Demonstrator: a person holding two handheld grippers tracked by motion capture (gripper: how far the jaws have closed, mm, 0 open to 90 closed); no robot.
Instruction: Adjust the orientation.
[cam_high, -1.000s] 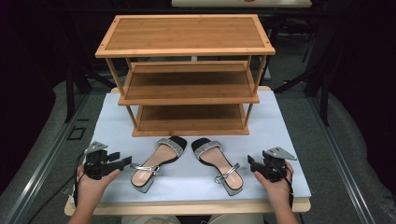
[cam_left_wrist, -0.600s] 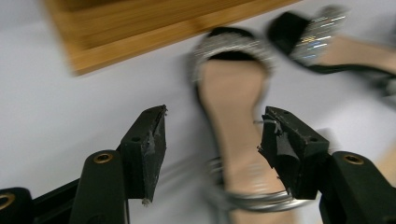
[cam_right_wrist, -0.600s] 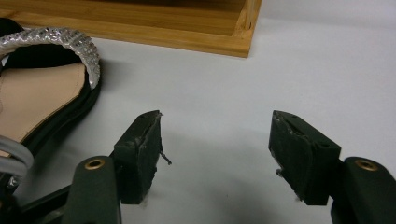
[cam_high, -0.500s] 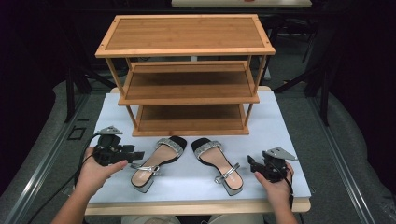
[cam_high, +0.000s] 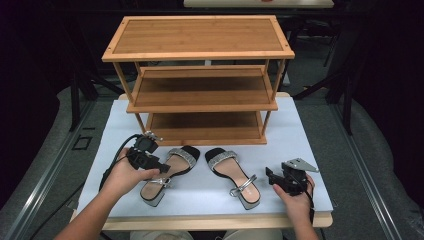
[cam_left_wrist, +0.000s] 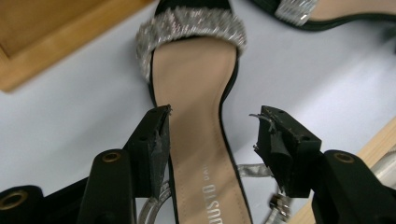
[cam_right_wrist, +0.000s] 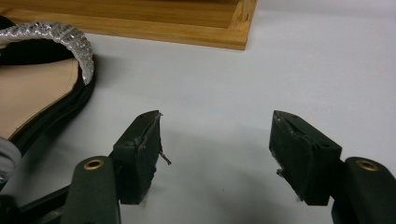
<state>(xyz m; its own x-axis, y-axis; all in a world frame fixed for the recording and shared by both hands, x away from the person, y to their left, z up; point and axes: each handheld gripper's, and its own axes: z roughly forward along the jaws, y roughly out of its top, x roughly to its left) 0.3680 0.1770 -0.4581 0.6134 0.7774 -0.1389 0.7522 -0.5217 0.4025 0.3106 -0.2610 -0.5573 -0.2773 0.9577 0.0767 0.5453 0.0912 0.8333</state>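
A pale grey-blue sheet covers the wooden-edged table (cam_high: 310, 150), which stands in a dark room with grey flooring at both sides. At the far part of the table stands a 3-tier bamboo shoe rack (cam_high: 200, 60), its shelves bare. In front of it lie 2 black open-toe sandals, each with a glittering silver toe band, a tan insole and a silver ankle strap: the left sandal (cam_high: 167, 172) beside the person's left hand, the right sandal (cam_high: 235, 176) just beside it, toes toward the rack. The left hand-held gripper (cam_high: 161, 165) hovers over the left sandal; its jaws have just been closing and now stand part open, astride the narrow waist of the insole without pressing on it. The left gripper view shows printed letters on that insole (cam_left_wrist: 205, 196), too small to read from above. The right hand-held gripper (cam_high: 270, 175) rests near the table's right front, jaws wide over bare sheet; its own view catches the right sandal's toe band (cam_right_wrist: 56, 35) and the rack's bottom corner (cam_right_wrist: 233, 32).
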